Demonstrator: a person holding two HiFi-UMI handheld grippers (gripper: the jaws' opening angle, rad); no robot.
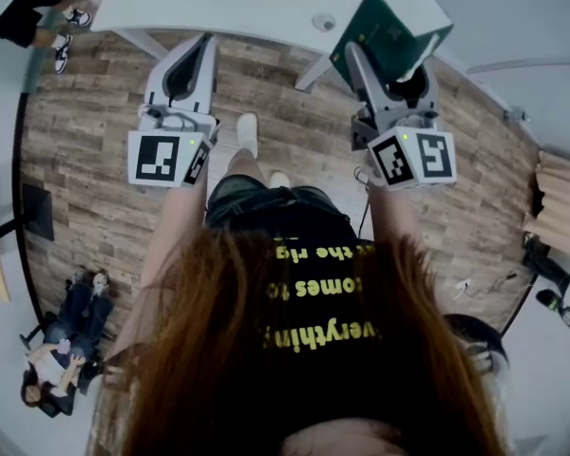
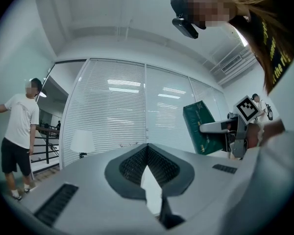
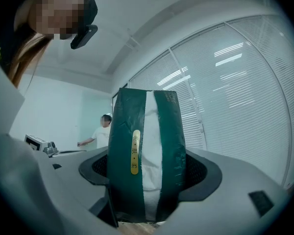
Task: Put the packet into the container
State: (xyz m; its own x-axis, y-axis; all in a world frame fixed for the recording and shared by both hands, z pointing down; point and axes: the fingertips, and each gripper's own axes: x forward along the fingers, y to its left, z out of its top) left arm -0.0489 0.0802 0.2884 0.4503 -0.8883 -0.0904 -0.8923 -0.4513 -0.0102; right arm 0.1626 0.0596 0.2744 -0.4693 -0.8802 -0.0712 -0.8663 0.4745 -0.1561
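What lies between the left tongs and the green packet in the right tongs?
Head view: between left tongs and dark green foil packet, only brown wood-plank floor, a white table leg and the person's white shoe below.

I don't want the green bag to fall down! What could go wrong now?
1. The right gripper pinches the green packet near one end, with most of it sticking out past the jaws. It might tilt or slip onto the wooden floor.
2. No container shows in any view, so the packet may still have some way to travel.
3. The left gripper is shut, empty and off to the side, so it probably couldn't catch the packet.
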